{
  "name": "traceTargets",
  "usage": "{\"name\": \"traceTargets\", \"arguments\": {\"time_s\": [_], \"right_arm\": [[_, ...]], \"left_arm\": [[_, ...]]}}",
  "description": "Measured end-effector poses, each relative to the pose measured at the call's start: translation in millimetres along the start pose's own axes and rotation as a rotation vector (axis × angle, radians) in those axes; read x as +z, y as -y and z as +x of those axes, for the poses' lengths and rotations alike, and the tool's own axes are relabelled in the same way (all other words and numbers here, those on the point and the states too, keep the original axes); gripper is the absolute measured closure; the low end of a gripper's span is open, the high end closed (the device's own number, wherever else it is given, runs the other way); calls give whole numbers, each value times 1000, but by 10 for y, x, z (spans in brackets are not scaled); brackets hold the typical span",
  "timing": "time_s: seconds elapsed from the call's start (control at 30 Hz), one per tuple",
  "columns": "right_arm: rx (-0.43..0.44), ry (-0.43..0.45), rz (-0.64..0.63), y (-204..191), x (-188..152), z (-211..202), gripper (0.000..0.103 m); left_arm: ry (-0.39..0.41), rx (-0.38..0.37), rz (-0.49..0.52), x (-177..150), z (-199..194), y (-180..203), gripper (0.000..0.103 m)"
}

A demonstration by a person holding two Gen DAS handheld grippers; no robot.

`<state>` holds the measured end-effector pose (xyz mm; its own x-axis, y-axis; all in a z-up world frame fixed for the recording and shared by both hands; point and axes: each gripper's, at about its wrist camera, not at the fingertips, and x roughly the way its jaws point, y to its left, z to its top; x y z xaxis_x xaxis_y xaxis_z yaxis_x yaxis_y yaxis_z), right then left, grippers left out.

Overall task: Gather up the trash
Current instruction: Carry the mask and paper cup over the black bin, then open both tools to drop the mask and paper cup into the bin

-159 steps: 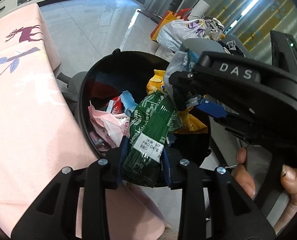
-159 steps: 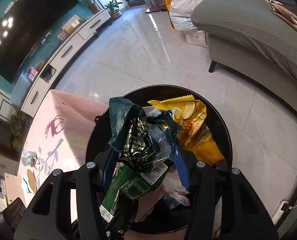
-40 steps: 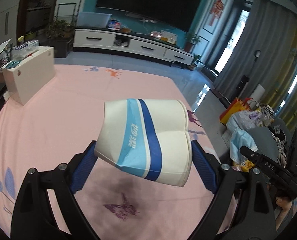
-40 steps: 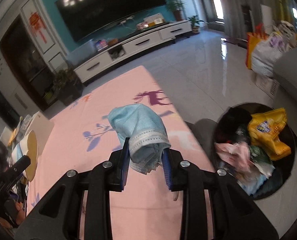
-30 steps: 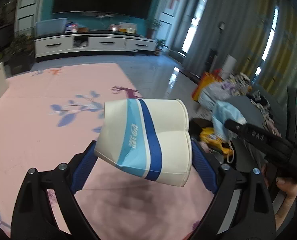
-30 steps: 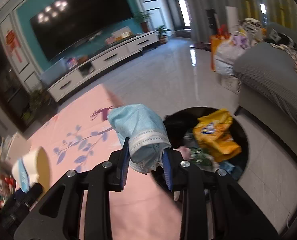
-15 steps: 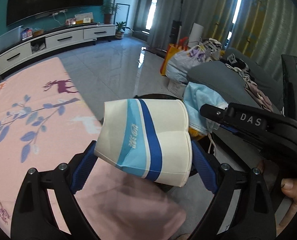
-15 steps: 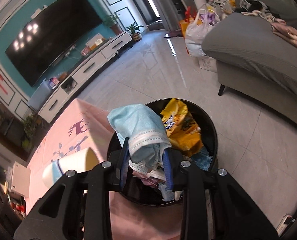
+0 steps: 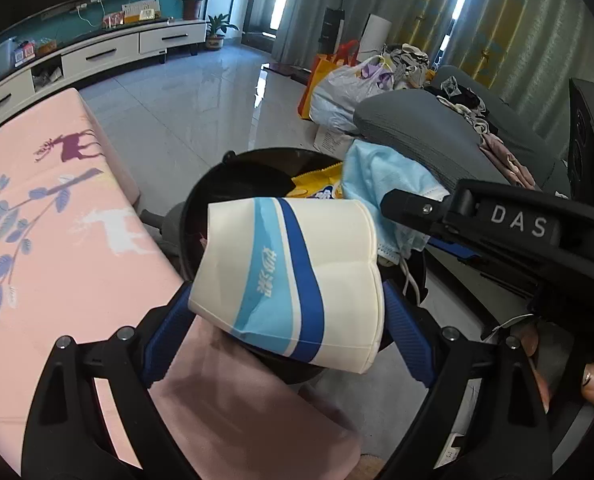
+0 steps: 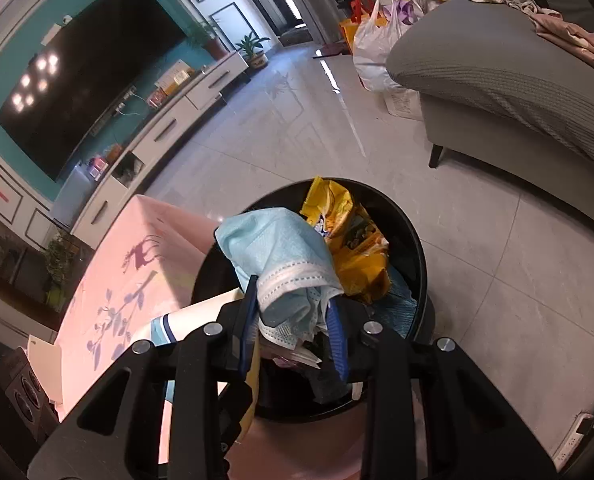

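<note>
My left gripper [image 9: 287,320] is shut on a crushed white paper cup [image 9: 289,280] with blue stripes, held over the near rim of the round black trash bin [image 9: 233,172]. My right gripper [image 10: 293,332] is shut on a crumpled light-blue face mask [image 10: 281,256], also above the bin [image 10: 409,240]. In the left wrist view the mask [image 9: 377,184] hangs from the right gripper's black fingers [image 9: 413,210] just beside the cup. The cup [image 10: 193,320] shows at the lower left of the right wrist view. Yellow snack bags [image 10: 353,240] and other wrappers fill the bin.
A pink table cloth with deer and leaf prints [image 9: 49,216] lies left of the bin. A grey sofa [image 10: 497,64] stands to the right, with plastic bags [image 10: 377,48] beyond it. A white TV cabinet [image 9: 97,56] lines the far wall across a glossy tiled floor.
Both grippers swung from over the pink table to above the bin and dipped down, still holding the cup and the mask. The two grippers have come close together.
</note>
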<state>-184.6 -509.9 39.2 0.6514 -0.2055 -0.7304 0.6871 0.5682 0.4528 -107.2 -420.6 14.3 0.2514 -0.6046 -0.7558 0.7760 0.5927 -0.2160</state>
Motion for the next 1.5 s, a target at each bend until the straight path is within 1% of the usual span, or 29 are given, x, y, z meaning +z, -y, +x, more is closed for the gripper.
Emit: {"name": "traceTargets", "arguments": {"time_s": [0.13, 0.27, 0.67, 1.03, 1.23, 1.3, 1.37, 1.5], "right_arm": [[-20, -12, 9, 13, -23, 35, 70], [-42, -29, 15, 36, -43, 91, 70], [-78, -48, 29, 63, -46, 166, 70], [-88, -72, 44, 105, -61, 253, 70], [-107, -75, 47, 126, -59, 266, 69], [-113, -77, 40, 102, -66, 273, 69], [-116, -77, 38, 100, -71, 279, 65], [-116, -77, 48, 121, -67, 275, 59]], "left_arm": [[-23, -17, 4, -6, 69, -13, 12], [-42, -37, -14, 10, 132, -41, 12], [-86, -35, 2, 59, 300, 6, 12], [-107, -41, 10, 81, 374, 25, 11], [-113, -61, -7, 90, 403, 7, 10], [-115, -65, -9, 96, 404, 8, 10], [-118, -68, -14, 102, 411, 7, 9], [-120, -78, -24, 112, 401, 0, 3]]}}
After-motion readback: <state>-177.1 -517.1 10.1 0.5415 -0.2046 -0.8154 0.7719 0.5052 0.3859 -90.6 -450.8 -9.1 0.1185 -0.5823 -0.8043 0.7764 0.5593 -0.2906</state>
